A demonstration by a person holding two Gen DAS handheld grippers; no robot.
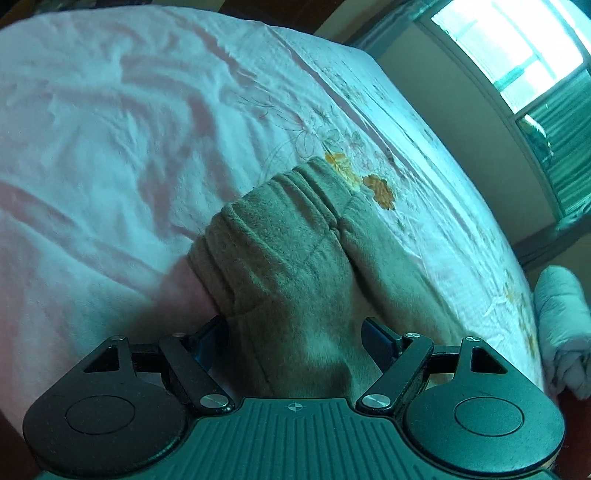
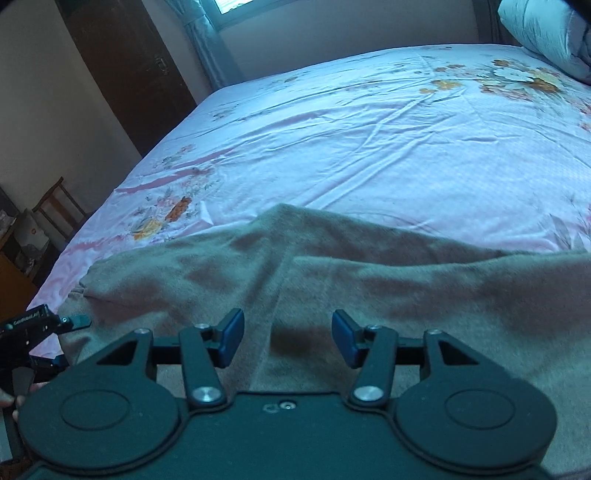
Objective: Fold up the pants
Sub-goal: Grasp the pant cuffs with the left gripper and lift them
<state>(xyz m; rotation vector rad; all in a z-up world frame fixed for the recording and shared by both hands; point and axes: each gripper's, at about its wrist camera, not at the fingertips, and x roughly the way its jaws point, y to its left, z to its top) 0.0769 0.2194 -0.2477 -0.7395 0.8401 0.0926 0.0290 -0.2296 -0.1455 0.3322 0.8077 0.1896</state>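
Tan fleece pants [image 1: 288, 243] lie on the pink floral bed sheet [image 1: 110, 147], with the ribbed waistband [image 1: 258, 199] at the far end in the left wrist view. My left gripper [image 1: 293, 332] stands open and straddles the cloth, a blue pad [image 1: 376, 338] on each side with the fabric running between them. In the right wrist view the pants [image 2: 369, 288] spread wide across the near part of the bed. My right gripper [image 2: 288, 332] hovers open over them with nothing pinched. The left gripper [image 2: 68, 341] shows at the left edge by the pants' end.
A rolled white quilt [image 1: 561, 325] sits at the bed's head [image 2: 546, 33]. A bright window [image 1: 517, 48] is on the wall. A dark wooden door [image 2: 129, 74] and a chair [image 2: 55, 206] stand beyond the bed's left side. A hand [image 2: 7, 398] is at the lower left.
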